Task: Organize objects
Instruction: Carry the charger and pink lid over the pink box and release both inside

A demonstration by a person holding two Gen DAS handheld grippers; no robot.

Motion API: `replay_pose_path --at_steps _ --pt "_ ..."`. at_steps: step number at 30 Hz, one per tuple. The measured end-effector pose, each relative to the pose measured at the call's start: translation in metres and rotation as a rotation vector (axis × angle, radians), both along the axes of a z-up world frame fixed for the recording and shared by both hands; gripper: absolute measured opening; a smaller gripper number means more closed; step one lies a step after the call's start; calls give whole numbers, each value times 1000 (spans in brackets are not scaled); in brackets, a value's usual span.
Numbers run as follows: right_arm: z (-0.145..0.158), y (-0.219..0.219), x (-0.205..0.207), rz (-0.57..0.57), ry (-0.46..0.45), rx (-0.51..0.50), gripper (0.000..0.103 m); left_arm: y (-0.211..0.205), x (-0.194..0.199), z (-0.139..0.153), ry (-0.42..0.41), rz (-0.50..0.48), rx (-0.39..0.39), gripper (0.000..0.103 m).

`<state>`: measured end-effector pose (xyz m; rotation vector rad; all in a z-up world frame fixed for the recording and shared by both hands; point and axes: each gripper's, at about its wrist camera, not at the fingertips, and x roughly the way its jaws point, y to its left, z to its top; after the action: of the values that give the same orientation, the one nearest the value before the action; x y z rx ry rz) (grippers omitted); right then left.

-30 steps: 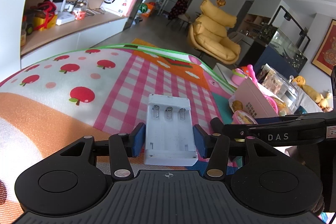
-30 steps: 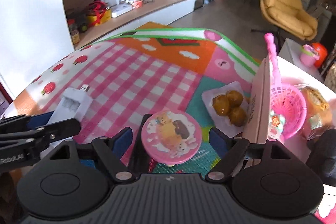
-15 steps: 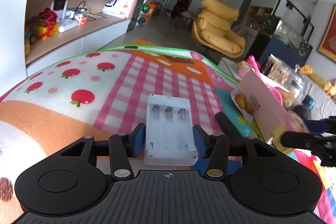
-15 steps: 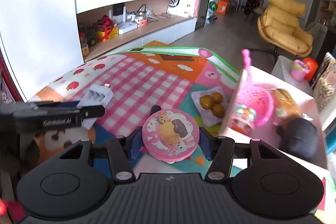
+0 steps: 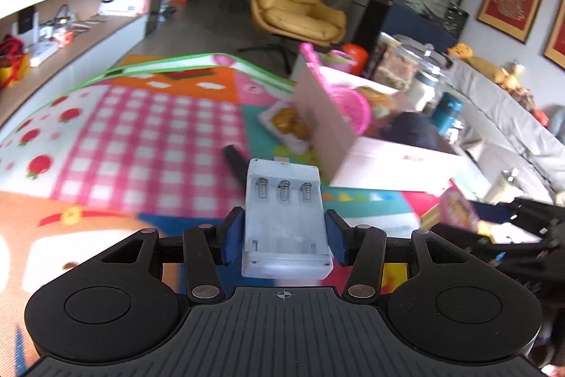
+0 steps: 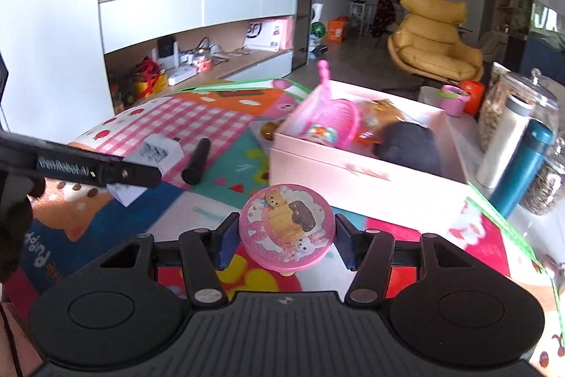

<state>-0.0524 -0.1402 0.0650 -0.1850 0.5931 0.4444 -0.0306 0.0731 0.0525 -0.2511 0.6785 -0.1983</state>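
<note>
I've got both claws loaded: left claw (image 5: 284,237) is clamped on the white plastic three-slot battery holder (image 5: 285,216), blue pads on its long sides, springs facing up and away from me, so it rides level and shouldn't twist out. Right claw (image 6: 284,241) is pinched on the round pink toy lid w/ the bear print (image 6: 285,227), gripped across its width, face tilted toward the cam, lifted clear of the colourful patchwork play mat (image 6: 197,119). Both are held up over the mat, prob. because they're headed for the open pale-pink cardboard box (image 6: 356,165), which sits just ahead and to the right. Box already has a pink plastic toy basket (image 6: 335,122), a dark rounded lump and some orange-ish item I can't ID, so free room looks to be mostly at the near side. In the way: the box's raised flap (image 5: 325,126) on the left claw's side, so I'd go over it, not through. A black cylinder, marker-like (image 6: 197,161), lies on the mat btw the claws and the box, next to a small tray of brown round snacks (image 5: 287,126). Right of the box stand a teal flask (image 6: 526,168) and glass jars, close enough to clip if I swing wide.
</note>
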Motion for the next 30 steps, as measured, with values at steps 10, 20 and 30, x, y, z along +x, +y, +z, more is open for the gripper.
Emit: replay_pose_path --at_steps 10,20,30 --pt "-5 -32 -4 -64 -90 67 56 -74 65 73 -149 -130 42 54" --pt "-1 -41 2 -86 -117 81 56 -116 141 36 -137 -93 5 53" --pt "45 -46 61 -119 -116 164 56 -12 65 20 -159 66 -8 52"
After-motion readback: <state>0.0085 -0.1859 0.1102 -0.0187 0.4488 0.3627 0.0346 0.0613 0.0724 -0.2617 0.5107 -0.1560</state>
